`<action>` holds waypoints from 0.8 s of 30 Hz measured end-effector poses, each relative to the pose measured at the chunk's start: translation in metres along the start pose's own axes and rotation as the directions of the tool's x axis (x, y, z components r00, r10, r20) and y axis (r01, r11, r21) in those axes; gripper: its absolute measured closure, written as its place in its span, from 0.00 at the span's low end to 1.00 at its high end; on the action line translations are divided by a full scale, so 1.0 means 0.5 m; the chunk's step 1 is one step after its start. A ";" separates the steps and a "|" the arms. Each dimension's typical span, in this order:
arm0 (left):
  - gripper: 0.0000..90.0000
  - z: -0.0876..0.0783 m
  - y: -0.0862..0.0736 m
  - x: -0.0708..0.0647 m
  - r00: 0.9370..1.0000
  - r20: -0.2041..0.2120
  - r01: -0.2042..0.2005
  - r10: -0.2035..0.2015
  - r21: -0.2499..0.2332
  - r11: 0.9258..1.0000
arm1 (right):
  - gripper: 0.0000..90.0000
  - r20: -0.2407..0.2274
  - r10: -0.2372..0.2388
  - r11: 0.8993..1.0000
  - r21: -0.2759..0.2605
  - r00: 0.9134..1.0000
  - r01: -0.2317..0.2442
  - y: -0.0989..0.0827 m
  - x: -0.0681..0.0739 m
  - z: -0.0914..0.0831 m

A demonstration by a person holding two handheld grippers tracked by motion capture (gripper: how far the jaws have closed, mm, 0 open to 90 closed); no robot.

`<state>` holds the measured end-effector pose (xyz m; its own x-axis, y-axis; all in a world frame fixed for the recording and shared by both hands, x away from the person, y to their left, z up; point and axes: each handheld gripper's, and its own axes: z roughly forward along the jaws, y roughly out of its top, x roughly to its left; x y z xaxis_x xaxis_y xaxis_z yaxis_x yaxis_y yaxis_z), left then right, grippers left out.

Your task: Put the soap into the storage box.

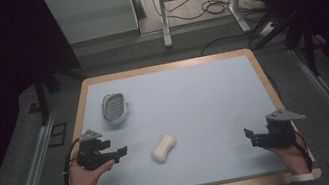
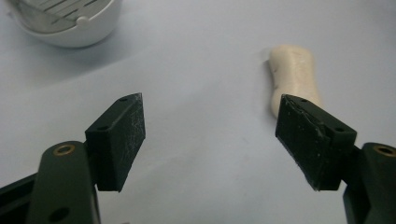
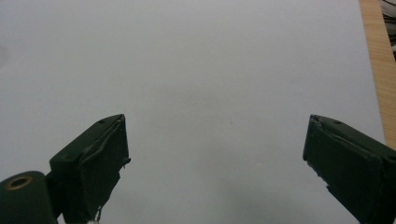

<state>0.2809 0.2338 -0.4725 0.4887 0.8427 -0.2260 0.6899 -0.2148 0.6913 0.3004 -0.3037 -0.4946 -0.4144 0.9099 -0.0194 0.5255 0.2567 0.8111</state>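
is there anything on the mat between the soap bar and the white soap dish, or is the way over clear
Nothing visible stands between them. The soap bar lies on bare mat, and the soap dish sits apart, farther back and to the left. Both grippers sit off that line.

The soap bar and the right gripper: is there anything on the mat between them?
Nothing. In the high view the blue mat is bare from the soap bar to the right gripper, whose fingers stand open.

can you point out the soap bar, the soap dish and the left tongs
soap bar [image 1: 164,148], high view, middle of its waist
soap dish [image 1: 113,107], high view, slatted inner tray
left tongs [image 2: 210,135], left gripper view, midway between the open tips
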 end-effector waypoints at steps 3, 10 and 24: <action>0.26 -0.002 0.009 -0.011 1.000 0.012 -0.017 0.017 0.010 1.000 | 0.07 0.003 0.001 1.000 0.001 1.000 -0.001 0.000 0.000 0.000; 0.26 -0.006 0.026 -0.025 0.999 0.028 -0.042 0.041 0.027 0.999 | 0.08 0.006 -0.015 1.000 0.011 1.000 0.015 -0.002 0.002 0.004; 0.27 0.020 0.050 -0.052 0.994 0.022 -0.108 0.106 0.104 0.989 | 0.08 0.003 -0.024 0.999 0.021 1.000 0.024 -0.004 0.006 0.007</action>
<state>0.2908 0.2017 -0.4561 0.5707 0.8041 -0.1663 0.6848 -0.3544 0.6367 0.3008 -0.3004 -0.4985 -0.4247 0.9044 -0.0411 0.5310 0.2856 0.7978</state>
